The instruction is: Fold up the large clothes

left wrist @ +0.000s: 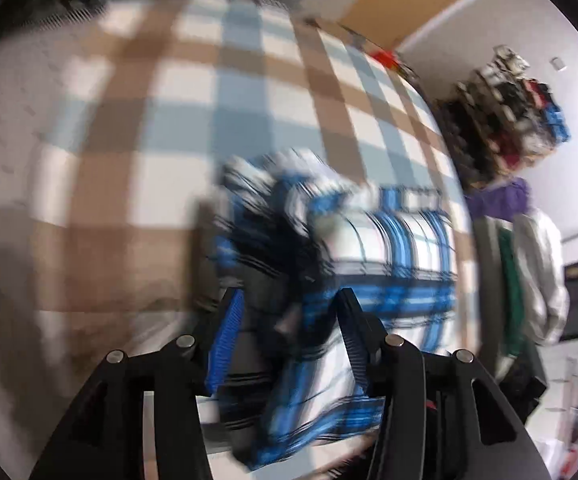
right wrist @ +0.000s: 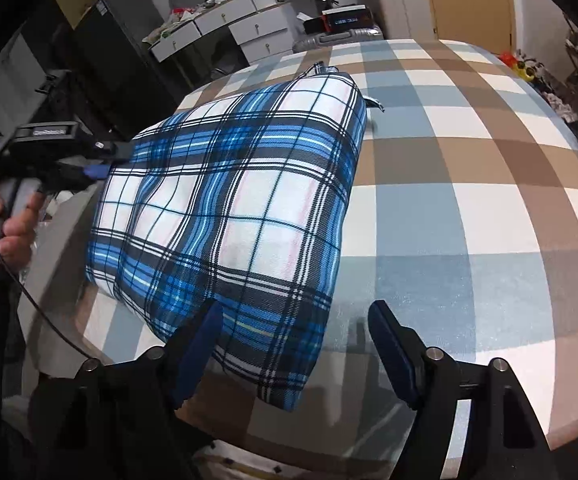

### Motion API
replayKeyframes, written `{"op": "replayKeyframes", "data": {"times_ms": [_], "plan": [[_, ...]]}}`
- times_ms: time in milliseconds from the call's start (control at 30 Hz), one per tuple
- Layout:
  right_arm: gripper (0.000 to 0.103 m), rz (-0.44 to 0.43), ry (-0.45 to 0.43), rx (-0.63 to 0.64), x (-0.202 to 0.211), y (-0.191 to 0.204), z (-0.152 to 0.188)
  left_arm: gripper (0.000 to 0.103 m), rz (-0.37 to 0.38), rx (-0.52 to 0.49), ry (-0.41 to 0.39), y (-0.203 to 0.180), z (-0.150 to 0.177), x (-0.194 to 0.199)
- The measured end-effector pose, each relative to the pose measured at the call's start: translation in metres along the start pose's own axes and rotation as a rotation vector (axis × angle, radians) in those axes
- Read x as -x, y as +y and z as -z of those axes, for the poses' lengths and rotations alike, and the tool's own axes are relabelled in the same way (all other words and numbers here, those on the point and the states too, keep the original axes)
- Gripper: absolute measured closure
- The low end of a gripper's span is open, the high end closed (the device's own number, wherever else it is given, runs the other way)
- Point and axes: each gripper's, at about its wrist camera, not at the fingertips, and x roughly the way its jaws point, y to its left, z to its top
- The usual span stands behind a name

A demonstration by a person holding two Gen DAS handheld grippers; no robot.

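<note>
The plaid garment (right wrist: 225, 216) lies folded into a compact rectangle on the checked bedcover (right wrist: 469, 184), toward the bed's left side in your right wrist view, so you look to be at the end of a fold, letting go and tidying rather than starting one. Your right gripper (right wrist: 293, 344) hovers over the garment's near corner with its jaws apart; the left finger sits over the cloth edge, the right finger over bare cover, and nothing is pinched. Your left gripper (left wrist: 289, 312) is at the garment's far left edge, seen from the right wrist as the black tool in your hand (right wrist: 5, 216). Its own view is badly blurred, but blue pads (left wrist: 225, 344) stand apart with plaid cloth between them and no clear pinch, so I read it as released. Judging from this, the next move calls for either one more fold or a final smoothing. If you fold again, take both layers at the near edge squarely, or the top layer may slide and skew the stack.
</note>
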Motion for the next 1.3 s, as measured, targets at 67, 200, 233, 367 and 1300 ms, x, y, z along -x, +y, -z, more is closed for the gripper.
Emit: {"op": "replayKeyframes", "data": {"times_ms": [67, 200, 233, 367, 1300], "plan": [[0.041, -0.020, 0.000, -0.004, 0.000, 0.000, -0.001, 0.060, -0.057, -0.065, -0.066, -0.013, 0.010, 0.021], [0.050, -0.047, -0.012, -0.024, 0.004, 0.003, -0.003, 0.050, 0.008, -0.257, -0.098, -0.050, 0.055, 0.039], [0.050, -0.055, -0.014, -0.036, 0.004, 0.002, -0.003, 0.048, 0.021, -0.319, -0.084, -0.063, 0.070, 0.031], [0.051, -0.103, -0.013, -0.108, 0.005, -0.007, -0.005, 0.048, -0.072, -0.369, -0.027, -0.062, 0.084, -0.017], [0.067, 0.086, 0.313, 0.334, -0.142, 0.137, -0.177, 0.048, 0.028, -0.044, -0.172, 0.024, 0.063, -0.042]]}}
